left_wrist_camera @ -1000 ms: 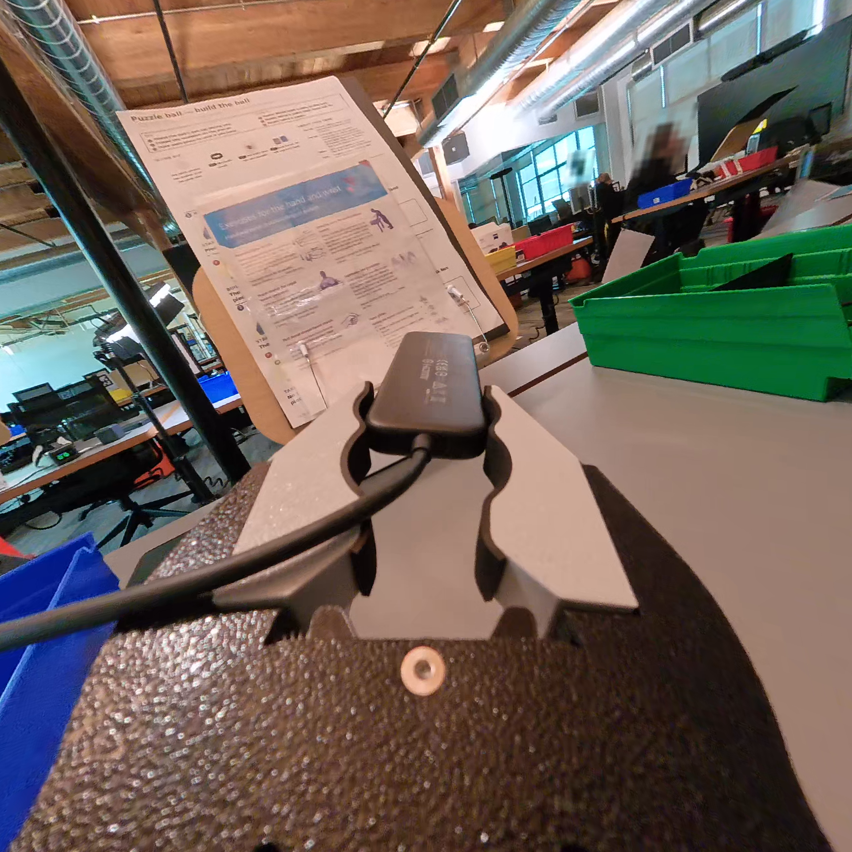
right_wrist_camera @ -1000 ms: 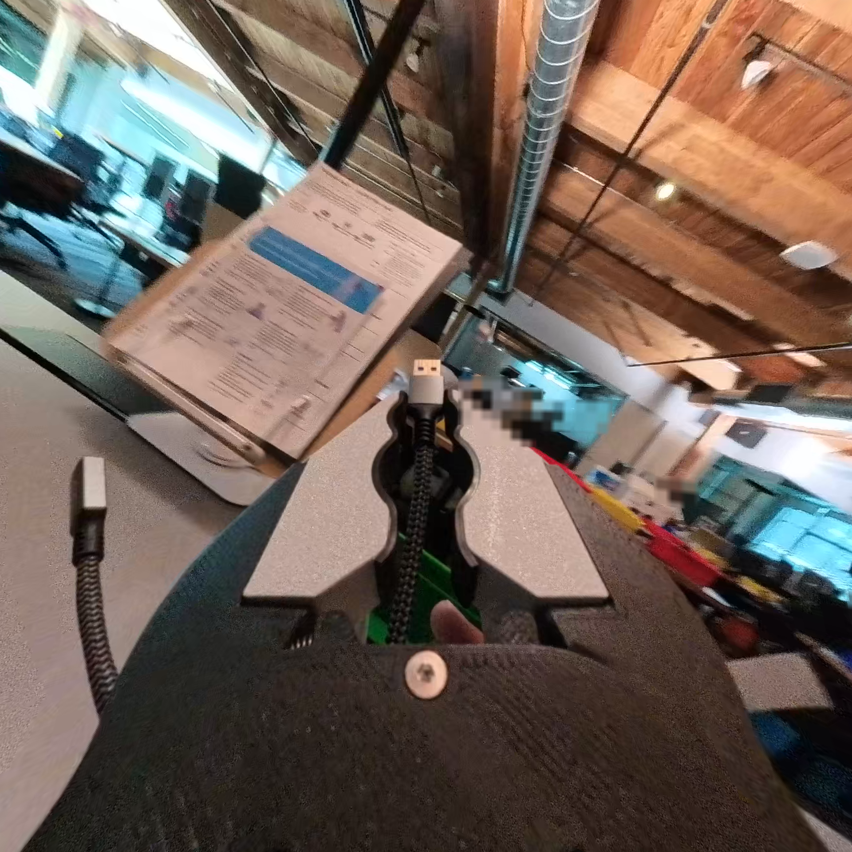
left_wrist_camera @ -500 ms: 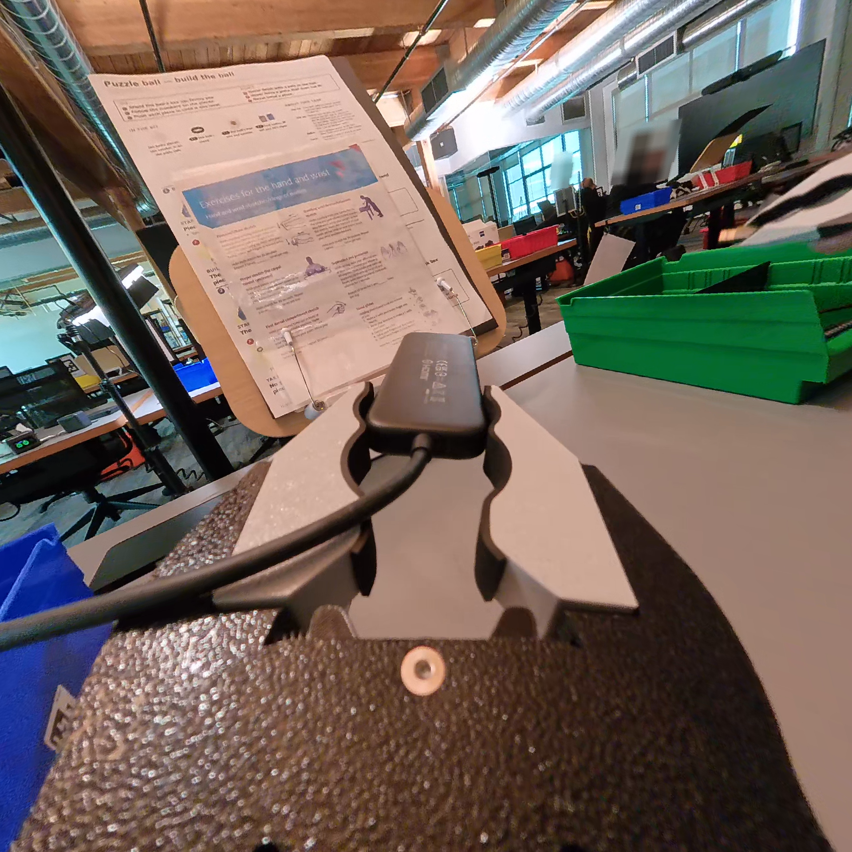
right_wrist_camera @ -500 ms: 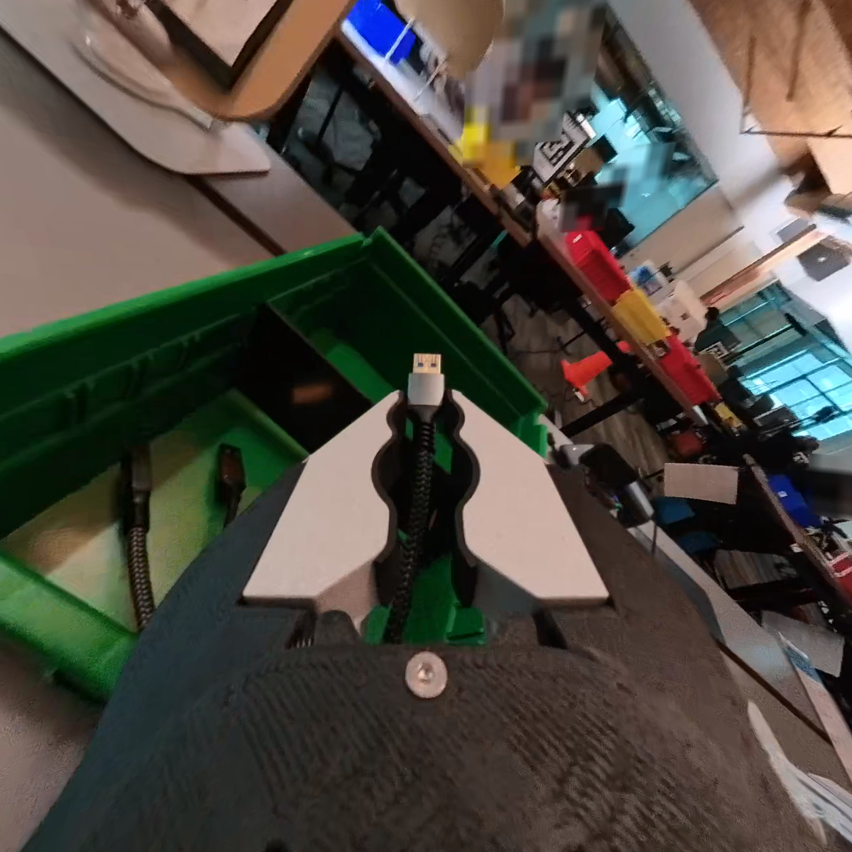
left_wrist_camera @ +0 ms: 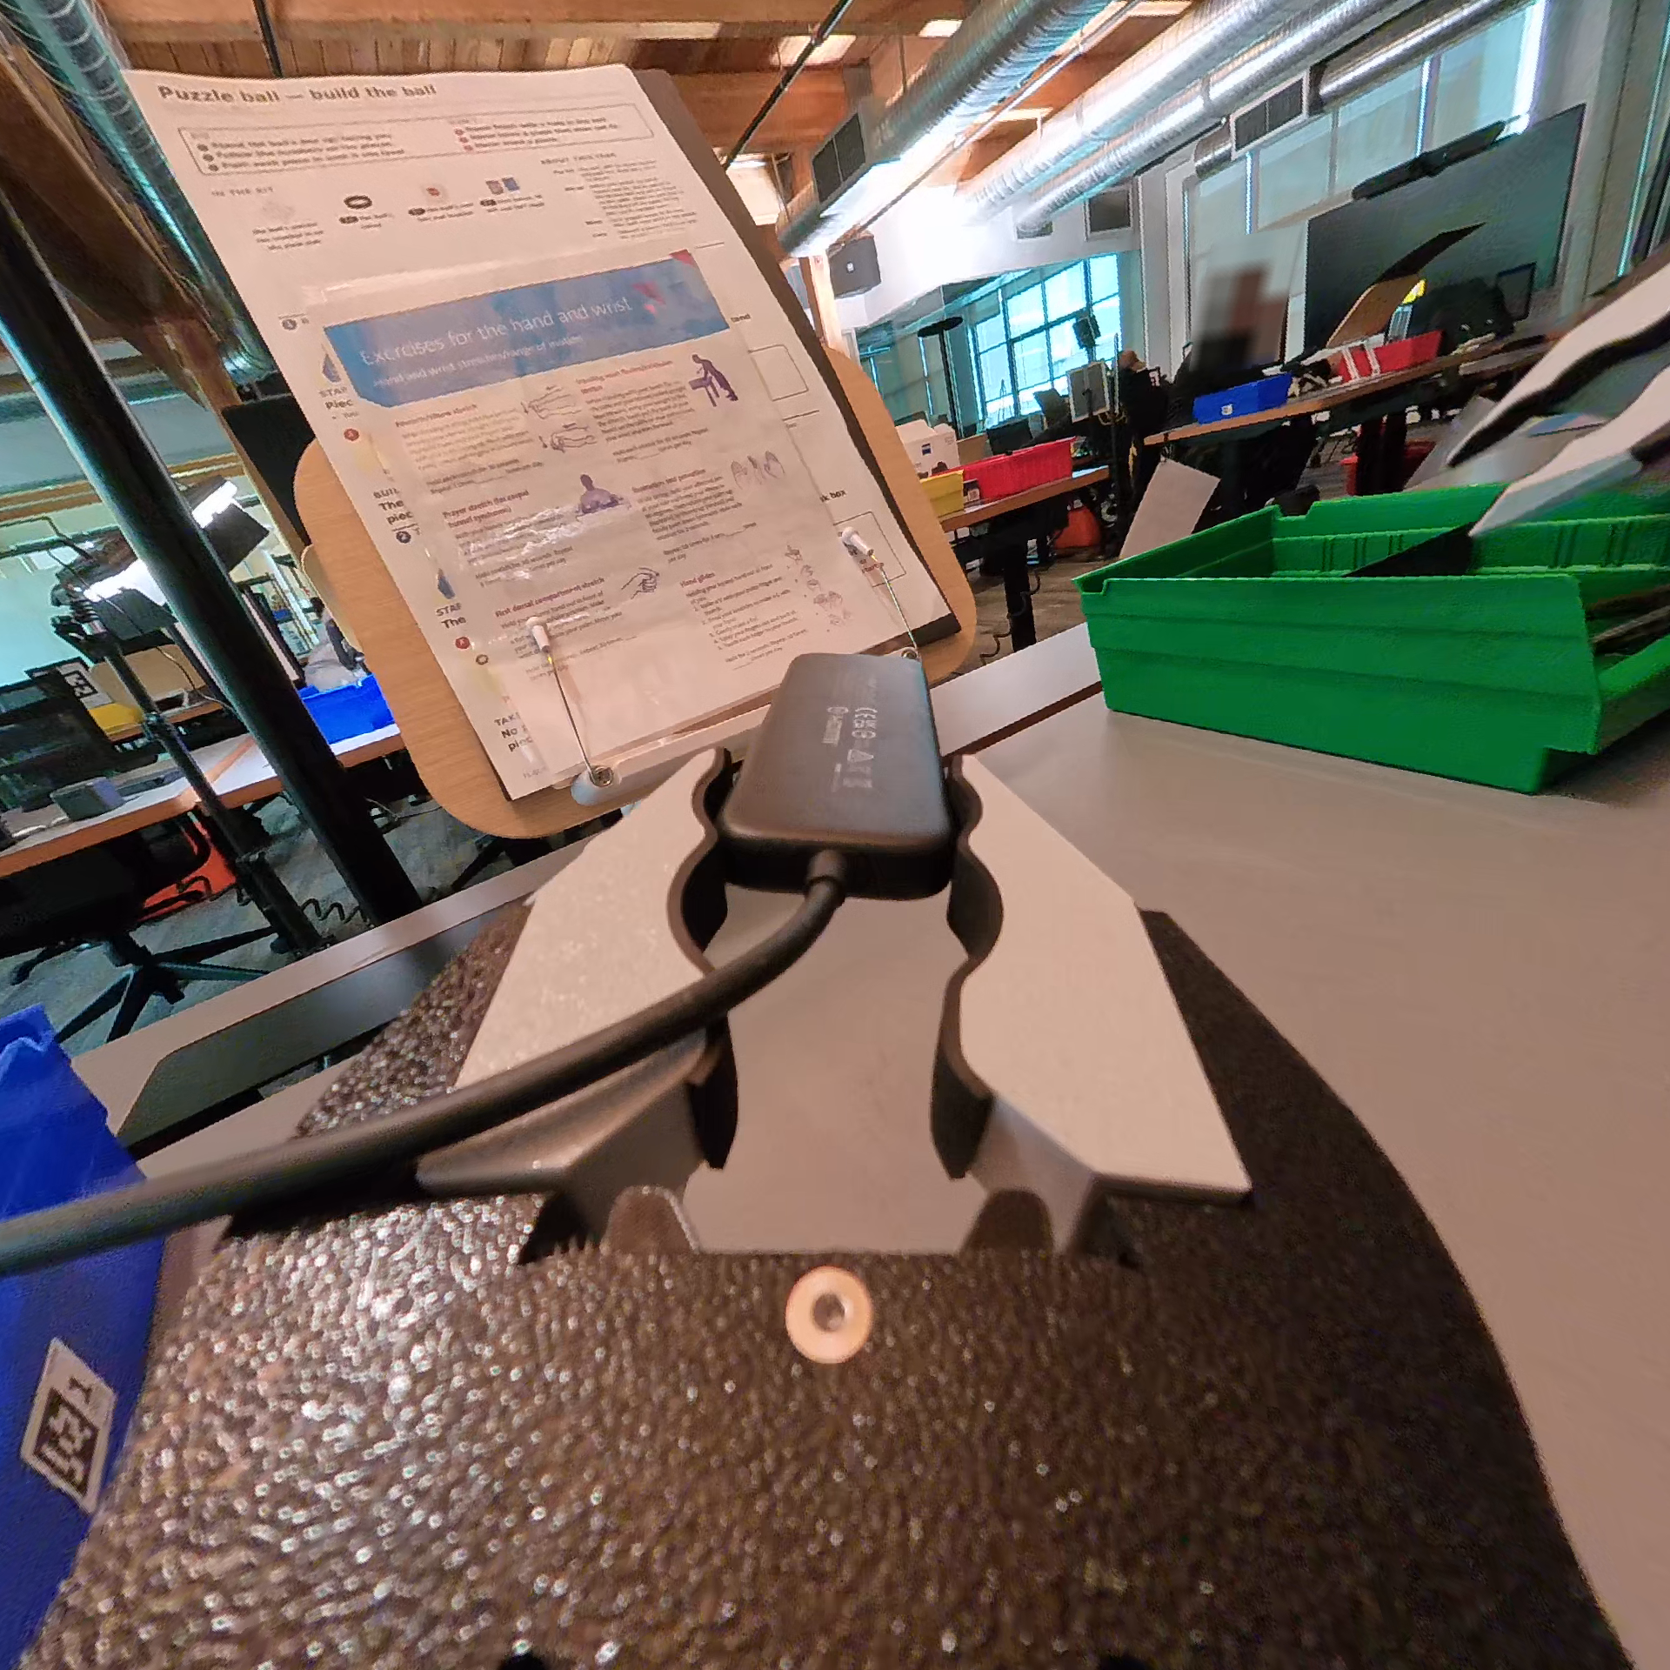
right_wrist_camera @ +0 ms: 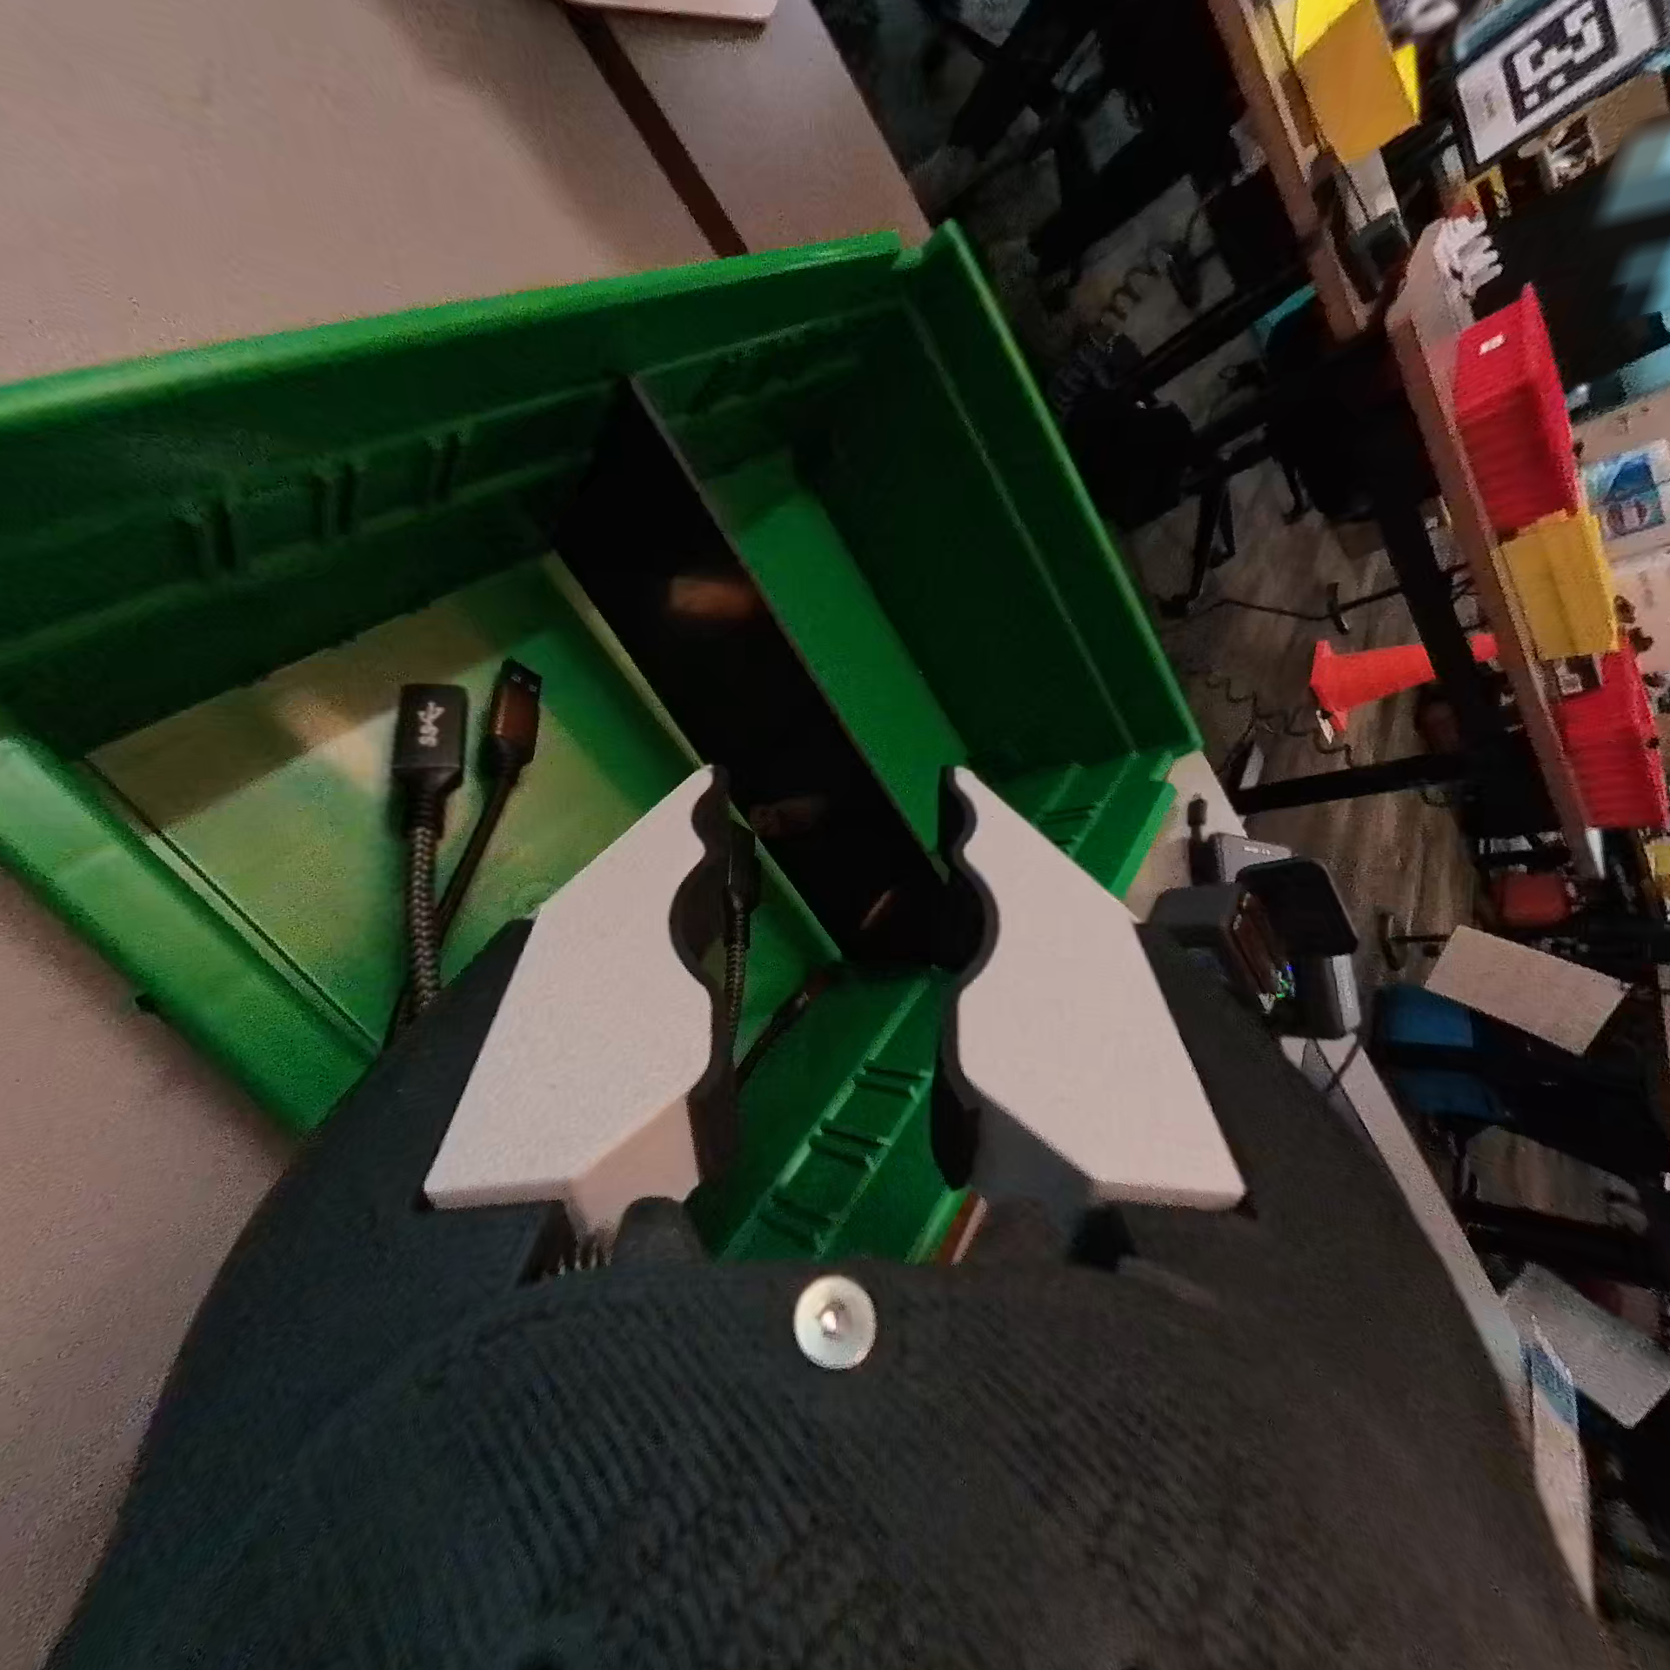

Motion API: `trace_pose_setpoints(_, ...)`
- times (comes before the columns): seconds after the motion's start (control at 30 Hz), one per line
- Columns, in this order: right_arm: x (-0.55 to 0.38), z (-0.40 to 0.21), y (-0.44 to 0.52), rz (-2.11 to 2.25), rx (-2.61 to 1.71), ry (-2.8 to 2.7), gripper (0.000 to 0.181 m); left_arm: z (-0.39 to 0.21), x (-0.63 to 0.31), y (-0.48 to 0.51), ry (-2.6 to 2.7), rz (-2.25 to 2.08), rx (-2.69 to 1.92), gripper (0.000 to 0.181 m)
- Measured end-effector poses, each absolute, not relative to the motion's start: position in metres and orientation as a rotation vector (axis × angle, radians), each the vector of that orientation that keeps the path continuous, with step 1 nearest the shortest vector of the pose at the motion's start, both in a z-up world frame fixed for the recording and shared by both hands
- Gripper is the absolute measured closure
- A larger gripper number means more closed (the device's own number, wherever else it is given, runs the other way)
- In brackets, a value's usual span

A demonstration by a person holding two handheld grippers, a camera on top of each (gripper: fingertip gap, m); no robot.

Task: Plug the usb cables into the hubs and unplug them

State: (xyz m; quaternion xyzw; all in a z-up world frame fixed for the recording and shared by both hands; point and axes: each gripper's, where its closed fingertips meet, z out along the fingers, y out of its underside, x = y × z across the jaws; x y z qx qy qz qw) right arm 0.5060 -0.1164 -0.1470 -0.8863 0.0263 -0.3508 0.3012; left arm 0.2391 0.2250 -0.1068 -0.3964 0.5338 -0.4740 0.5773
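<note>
My left gripper (left_wrist_camera: 836, 777) is shut on a flat black USB hub (left_wrist_camera: 840, 732) and holds it above the grey table (left_wrist_camera: 1355, 949). The hub's black cable (left_wrist_camera: 542, 1075) trails off to the left. My right gripper (right_wrist_camera: 831, 786) is open above a green bin (right_wrist_camera: 271, 434); its jaws stand wide apart. A braided USB cable (right_wrist_camera: 736, 913) lies loose against the inner side of its left finger. Two more USB plugs (right_wrist_camera: 429, 732) (right_wrist_camera: 513, 714) lie in the bin's left compartment. The right gripper also shows in the left wrist view (left_wrist_camera: 1572, 434), over the bin.
The green bin (left_wrist_camera: 1337, 651) stands at the right, with a black divider (right_wrist_camera: 750, 687) inside it. A document stand with printed sheets (left_wrist_camera: 542, 407) is behind the hub. A blue bin (left_wrist_camera: 54, 1310) is at the left, beside a black pole (left_wrist_camera: 181, 560). A dark device (right_wrist_camera: 1283, 931) sits past the green bin.
My right gripper swung down from the document stand to over the green bin and opened, letting go of the braided USB cable. My left gripper kept hold of the hub and barely moved.
</note>
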Motion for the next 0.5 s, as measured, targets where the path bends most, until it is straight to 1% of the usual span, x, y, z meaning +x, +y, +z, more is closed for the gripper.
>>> trace_pose_setpoints(0.07,0.507,-0.126,-0.117,-0.955,-2.295,0.164,0.132,-0.107,0.239,0.224,1.253,-1.116,-0.928,0.136)
trace_pose_setpoints(0.13,0.488,-0.105,-0.099,-0.854,-2.173,0.221,0.132,-0.107,0.240,0.220,1.271,-1.126,-0.915,0.136)
trace_pose_setpoints(0.17,0.470,-0.098,-0.082,-0.735,-2.107,0.249,0.131,-0.107,0.240,0.217,1.281,-1.134,-0.905,0.136)
trace_pose_setpoints(0.27,0.392,-0.081,-0.014,-0.248,-1.853,0.268,0.110,-0.104,0.237,0.200,1.322,-1.230,-0.837,0.136)
trace_pose_setpoints(0.3,0.364,-0.077,0.008,-0.095,-1.764,0.256,0.108,-0.102,0.235,0.191,1.339,-1.290,-0.801,0.136)
trace_pose_setpoints(0.37,0.305,-0.076,0.045,0.198,-1.646,0.161,0.090,-0.101,0.227,0.167,1.430,-1.474,-0.706,0.136)
trace_pose_setpoints(0.4,0.280,-0.077,0.058,0.288,-1.610,0.087,0.089,-0.100,0.221,0.156,1.473,-1.588,-0.666,0.136)
trace_pose_setpoints(0.43,0.258,-0.079,0.066,0.334,-1.584,-0.020,0.084,-0.100,0.214,0.146,1.518,-1.699,-0.631,0.136)
trace_pose_setpoints(0.5,0.237,-0.092,0.079,0.258,-1.591,-0.178,0.086,-0.105,0.201,0.130,1.644,-1.855,-0.562,0.136)
